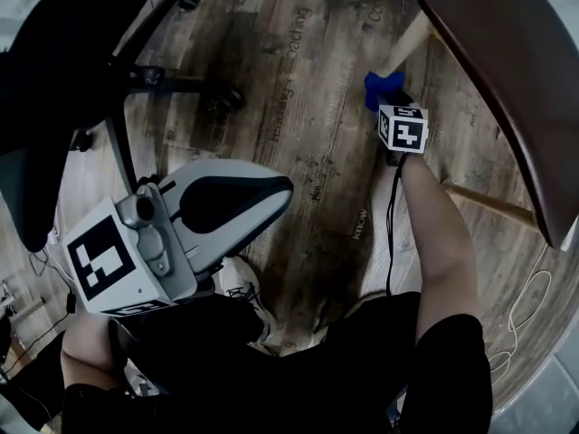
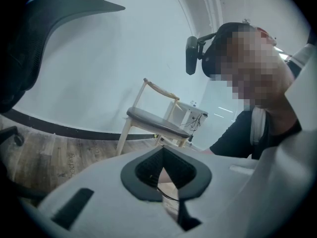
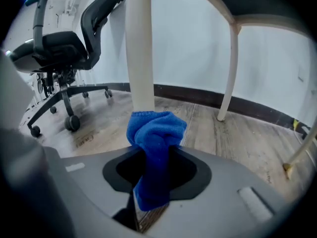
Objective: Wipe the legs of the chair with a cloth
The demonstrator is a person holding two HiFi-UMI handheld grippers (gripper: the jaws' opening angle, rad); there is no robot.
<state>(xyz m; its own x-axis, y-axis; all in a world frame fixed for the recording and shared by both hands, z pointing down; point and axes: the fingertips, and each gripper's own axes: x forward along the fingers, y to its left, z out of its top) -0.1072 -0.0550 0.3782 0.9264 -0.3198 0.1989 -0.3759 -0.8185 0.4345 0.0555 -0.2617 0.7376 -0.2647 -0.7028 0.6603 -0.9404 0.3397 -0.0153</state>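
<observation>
Right gripper view: right hand-held gripper (image 3: 157, 151) is clamped on the blue cloth (image 3: 154, 130), with the wad touching the pale chair leg (image 3: 140, 48). I'd press firmly and stroke its full length, all sides. Left hand-held gripper (image 2: 162, 153) is closed and empty.

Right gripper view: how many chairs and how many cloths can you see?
Office chair: 1
Wooden chair: 1
Cloth: 1
Total: 3
</observation>
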